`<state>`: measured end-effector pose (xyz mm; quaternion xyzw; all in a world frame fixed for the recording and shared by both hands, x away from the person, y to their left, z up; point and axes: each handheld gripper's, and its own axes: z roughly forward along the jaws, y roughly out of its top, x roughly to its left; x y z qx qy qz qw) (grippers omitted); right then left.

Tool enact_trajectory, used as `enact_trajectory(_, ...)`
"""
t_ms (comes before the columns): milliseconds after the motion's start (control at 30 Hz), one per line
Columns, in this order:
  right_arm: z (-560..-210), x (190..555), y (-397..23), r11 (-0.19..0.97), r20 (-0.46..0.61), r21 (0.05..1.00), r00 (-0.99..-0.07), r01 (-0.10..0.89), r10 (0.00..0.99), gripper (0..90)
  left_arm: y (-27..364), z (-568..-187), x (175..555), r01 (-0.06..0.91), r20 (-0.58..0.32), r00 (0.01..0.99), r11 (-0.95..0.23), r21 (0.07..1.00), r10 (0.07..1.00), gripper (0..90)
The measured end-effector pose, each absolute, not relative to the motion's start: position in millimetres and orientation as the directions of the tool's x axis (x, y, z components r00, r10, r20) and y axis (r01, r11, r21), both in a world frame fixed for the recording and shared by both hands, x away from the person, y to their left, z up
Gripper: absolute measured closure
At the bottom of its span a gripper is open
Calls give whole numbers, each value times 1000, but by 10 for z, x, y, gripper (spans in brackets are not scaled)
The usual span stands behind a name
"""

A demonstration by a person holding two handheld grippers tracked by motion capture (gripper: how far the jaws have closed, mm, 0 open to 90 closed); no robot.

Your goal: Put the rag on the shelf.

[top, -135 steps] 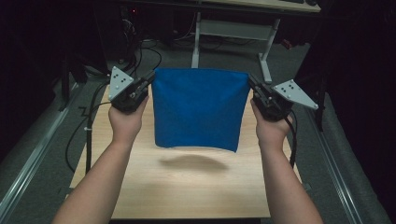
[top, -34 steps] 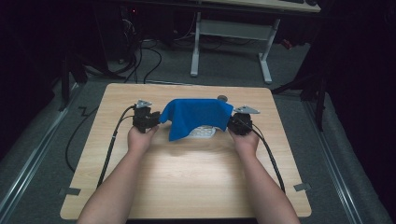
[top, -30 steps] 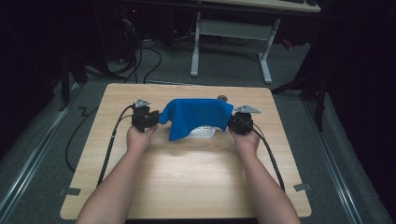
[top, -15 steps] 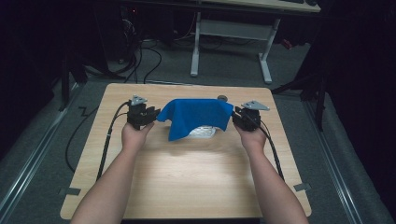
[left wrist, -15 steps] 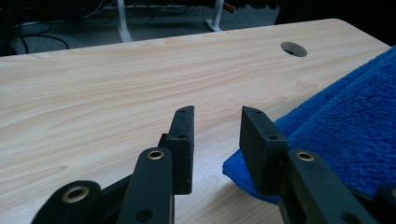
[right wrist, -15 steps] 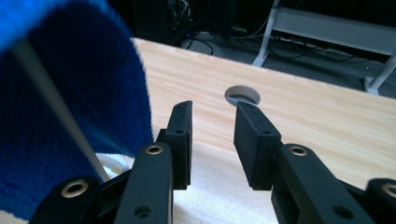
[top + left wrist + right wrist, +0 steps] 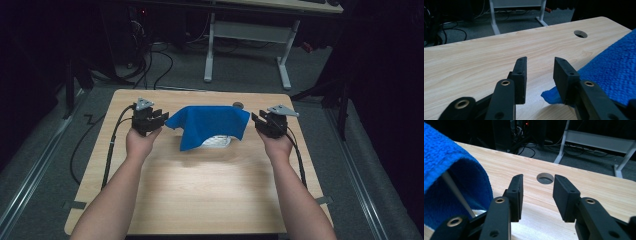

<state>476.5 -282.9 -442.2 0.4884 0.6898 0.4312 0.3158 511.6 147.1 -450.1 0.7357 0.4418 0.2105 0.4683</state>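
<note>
A blue towel (image 7: 207, 125) lies draped over a low white object (image 7: 218, 142) at the middle of the wooden table (image 7: 200, 190). My left gripper (image 7: 161, 118) hovers just left of the towel's corner, apart from it. Its jaws have just been opening and stand open with nothing between them (image 7: 540, 62); the towel (image 7: 609, 72) lies to their right. My right gripper (image 7: 256, 120) hangs just right of the towel. Its jaws have also just been opening and are empty (image 7: 538, 180). There the towel (image 7: 444, 170) hangs over a thin white rod (image 7: 456, 192).
A round cable hole (image 7: 238, 105) sits in the table near its far edge, behind the towel. Black cables (image 7: 112, 145) trail from the grippers across the left and right sides. A white table frame (image 7: 250, 45) stands on the floor beyond.
The towel, earlier held up spread between both grippers, now rests draped on the table. Both grippers have let go, opened, and drawn outward and up from its corners.
</note>
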Motion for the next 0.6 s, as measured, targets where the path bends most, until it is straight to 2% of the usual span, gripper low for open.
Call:
enact_trajectory(133, -4397, 4682, -2865, 156, -23, 905, -320, 397, 947, 578, 1514, -4503, 5048, 449, -74, 525, -201, 871, 848, 616)
enact_trajectory(300, -4364, 4496, -2893, 165, -34, 915, -338, 369, 941, 557, 1611, -4497, 4927, 443, -90, 526, -182, 878, 846, 595)
enact_trajectory(400, -4357, 4426, -2902, 179, -41, 909, -349, 376, 936, 541, 1663, -4533, 4772, 438, -123, 532, -149, 887, 838, 590)
enact_trajectory(600, -4384, 4152, -2887, 240, -99, 905, -375, 352, 922, 484, 1730, -4675, 4425, 425, -117, 581, -178, 887, 806, 566)
